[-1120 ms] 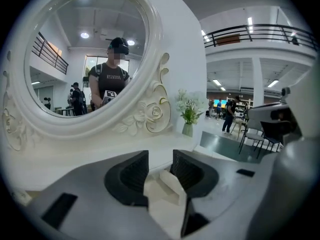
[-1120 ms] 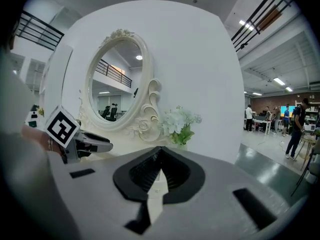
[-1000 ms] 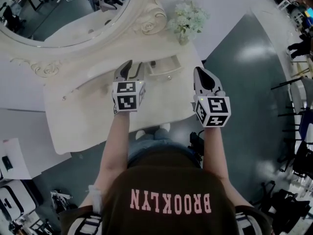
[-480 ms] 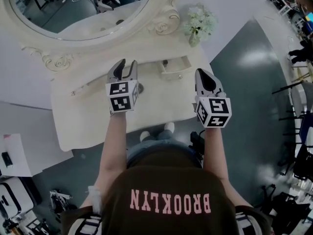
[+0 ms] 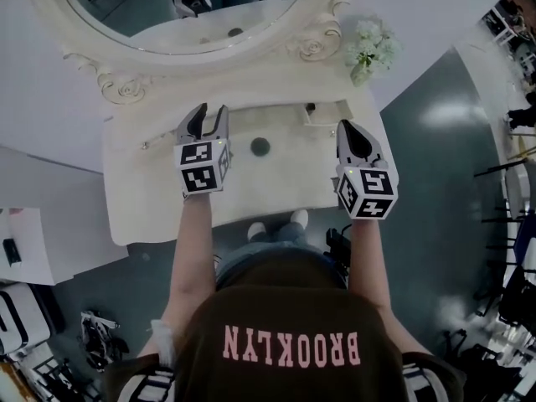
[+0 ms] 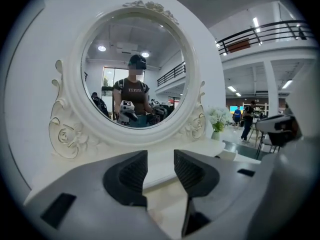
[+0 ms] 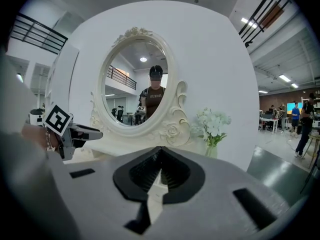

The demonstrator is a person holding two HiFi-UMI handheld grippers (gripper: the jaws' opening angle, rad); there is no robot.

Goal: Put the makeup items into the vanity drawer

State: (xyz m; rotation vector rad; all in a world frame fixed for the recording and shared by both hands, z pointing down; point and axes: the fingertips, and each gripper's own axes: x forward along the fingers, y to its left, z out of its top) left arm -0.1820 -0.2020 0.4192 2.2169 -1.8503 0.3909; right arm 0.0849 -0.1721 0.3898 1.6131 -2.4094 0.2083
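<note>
One mirror (image 5: pixel 193 11) (ornate), one vase (image 5: pixel 361 74), maybe one compact (image 5: pixel 260 146)

Reading smooth matt cream paint on vanity top (image 5: pixel 142 201) and carved mirror frame (image 5: pixel 121 84). Catching glossy reflective glass in mirror (image 5: pixel 159 15). Picking up polished sheen on grey floor (image 5: pixel 435 115). Spotting soft cloth on dark shirt (image 5: pixel 285 308). Noting matt grey plastic on right gripper (image 7: pixel 160 156), ribbed black pads (image 7: pixel 145 173).

One makeup piece out, drawer at the back right.
A small round dark compact (image 5: pixel 260 146) lies flat near the middle of my cream vanity top (image 5: pixel 285 187), apart from the little cream drawer (image 5: pixel 328 114) at the top's back right. I can't tell whether it's open.
</note>
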